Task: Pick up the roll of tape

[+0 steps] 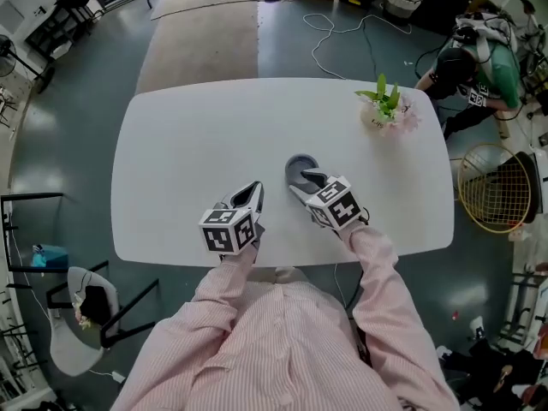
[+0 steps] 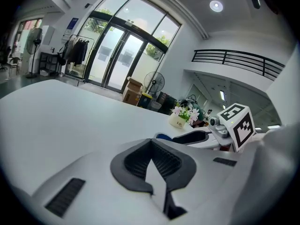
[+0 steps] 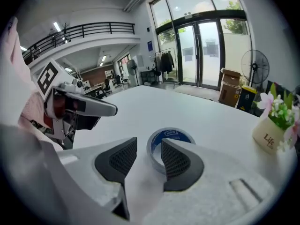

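Note:
A roll of tape (image 1: 300,166) with a blue inner face lies flat near the middle of the white table (image 1: 188,144). My right gripper (image 1: 306,183) sits at the roll's near edge. In the right gripper view the roll (image 3: 172,135) is just ahead of the open gripper (image 3: 149,142); its near rim shows in the gap, and the right pad (image 3: 176,161) covers the roll's right side. My left gripper (image 1: 257,188) rests to the left of the roll, shut (image 2: 151,144) with nothing in it. From there only a blue sliver of the roll (image 2: 163,137) shows.
A small pot of pink flowers (image 1: 385,110) stands at the table's far right. A chair (image 1: 81,311) is on the floor at the near left. A person (image 1: 479,75) crouches beyond the table's right end, near a yellow hoop (image 1: 497,187).

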